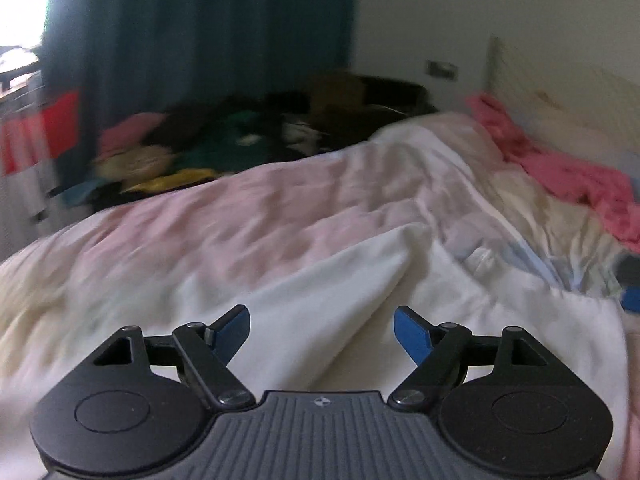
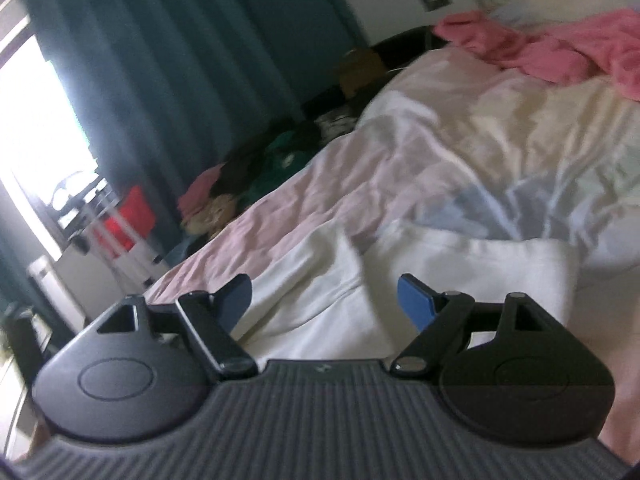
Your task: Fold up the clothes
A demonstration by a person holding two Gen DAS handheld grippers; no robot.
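Observation:
A white garment [image 1: 320, 280] lies crumpled on the bed, with a raised fold running toward the far right. My left gripper [image 1: 322, 322] hovers just above it, jaws open, its blue pads [image 1: 412, 330] holding nothing. In the right wrist view the same white garment [image 2: 320, 276] has a folded-over part [image 2: 500, 264] at the right. My right gripper [image 2: 325, 298] is open over it with nothing between its fingers. A blue-and-dark shape [image 1: 631, 294] at the right edge of the left wrist view looks like part of the other gripper.
The bed carries a rumpled pale pink and cream duvet [image 1: 248, 216]. A bright pink cloth [image 1: 560, 164] lies by the headboard [image 1: 568, 92]. A pile of mixed clothes [image 1: 192, 148] sits beyond the bed's far edge, under a dark teal curtain [image 1: 200, 28]. A rack with red cloth [image 2: 128, 216] stands by the window.

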